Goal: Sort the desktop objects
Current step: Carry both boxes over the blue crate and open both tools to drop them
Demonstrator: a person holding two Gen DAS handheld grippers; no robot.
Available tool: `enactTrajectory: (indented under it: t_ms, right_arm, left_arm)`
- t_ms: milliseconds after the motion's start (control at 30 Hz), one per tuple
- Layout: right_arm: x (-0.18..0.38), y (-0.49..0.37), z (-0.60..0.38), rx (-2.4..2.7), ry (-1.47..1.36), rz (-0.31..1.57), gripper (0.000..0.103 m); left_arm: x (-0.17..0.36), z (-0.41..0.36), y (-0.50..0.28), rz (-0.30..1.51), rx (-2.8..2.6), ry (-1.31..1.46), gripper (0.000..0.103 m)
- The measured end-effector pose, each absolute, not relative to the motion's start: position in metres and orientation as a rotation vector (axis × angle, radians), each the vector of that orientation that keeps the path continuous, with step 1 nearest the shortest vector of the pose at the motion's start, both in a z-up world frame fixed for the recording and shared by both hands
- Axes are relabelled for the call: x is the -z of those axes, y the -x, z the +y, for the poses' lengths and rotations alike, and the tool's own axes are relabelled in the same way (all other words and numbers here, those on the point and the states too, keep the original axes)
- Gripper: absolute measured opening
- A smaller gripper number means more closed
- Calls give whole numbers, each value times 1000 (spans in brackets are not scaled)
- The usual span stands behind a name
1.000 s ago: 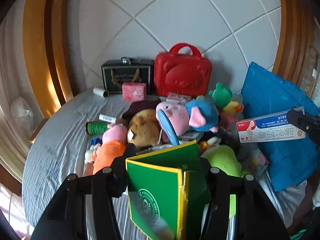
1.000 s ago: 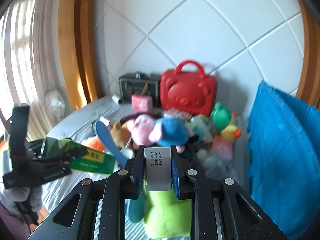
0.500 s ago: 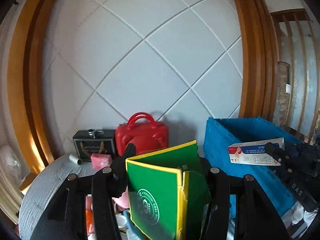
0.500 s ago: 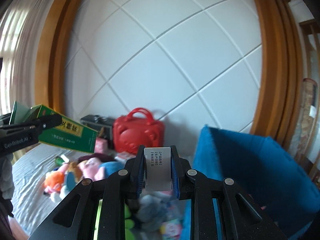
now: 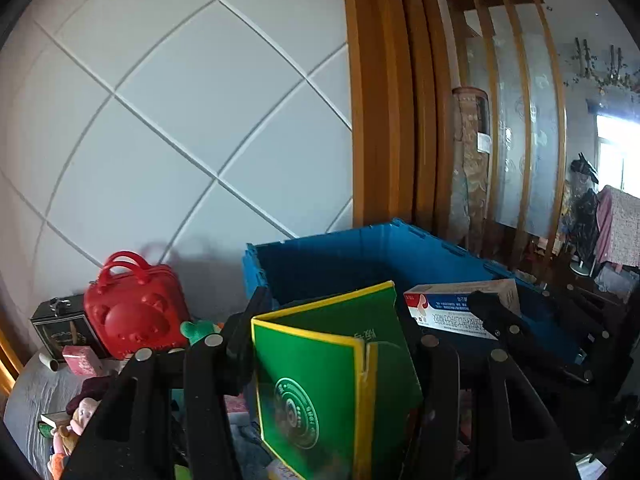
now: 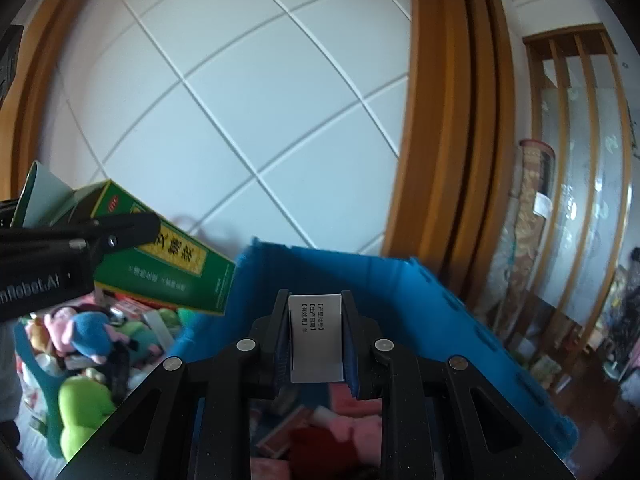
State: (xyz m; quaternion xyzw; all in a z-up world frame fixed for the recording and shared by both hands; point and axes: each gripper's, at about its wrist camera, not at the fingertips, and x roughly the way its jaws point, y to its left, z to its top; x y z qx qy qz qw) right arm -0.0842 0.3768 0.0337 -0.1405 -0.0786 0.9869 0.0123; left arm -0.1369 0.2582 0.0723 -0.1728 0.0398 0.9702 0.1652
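My left gripper is shut on a green box with yellow edges and holds it up at the near left rim of the blue crate. My right gripper is shut on a white toothpaste box, end-on, above the blue crate. In the left wrist view the toothpaste box hangs over the crate's open top, with the right gripper's fingers around it. In the right wrist view the green box sits left of the crate, in the left gripper's fingers.
A red bear-shaped case, a dark gift box and a small pink box stand at the back of the grey table. A pile of plush toys lies left of the crate. Pink and red items lie inside the crate.
Both grippers have swung right and up from over the toy pile toward the blue crate, each keeping its box. The toothpaste box now hangs over the crate.
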Motion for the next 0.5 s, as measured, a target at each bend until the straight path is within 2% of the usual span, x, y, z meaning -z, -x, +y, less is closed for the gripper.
enactTrajectory:
  t_ms: [167, 300, 467, 500]
  right_arm:
    - [-23, 95, 414, -3023, 489, -236, 22]
    - [-16, 98, 431, -3006, 508, -224, 22]
    - [-15, 99, 447, -2995, 505, -200, 25]
    - [-15, 99, 449, -2992, 500, -198, 29]
  left_arm:
    - [-56, 305, 152, 191, -2739, 602, 53]
    - [-52, 325, 151, 239, -2760, 604, 79]
    - [-51, 337, 146, 268, -2763, 601, 80]
    - [-51, 338, 145, 269, -2764, 603, 80]
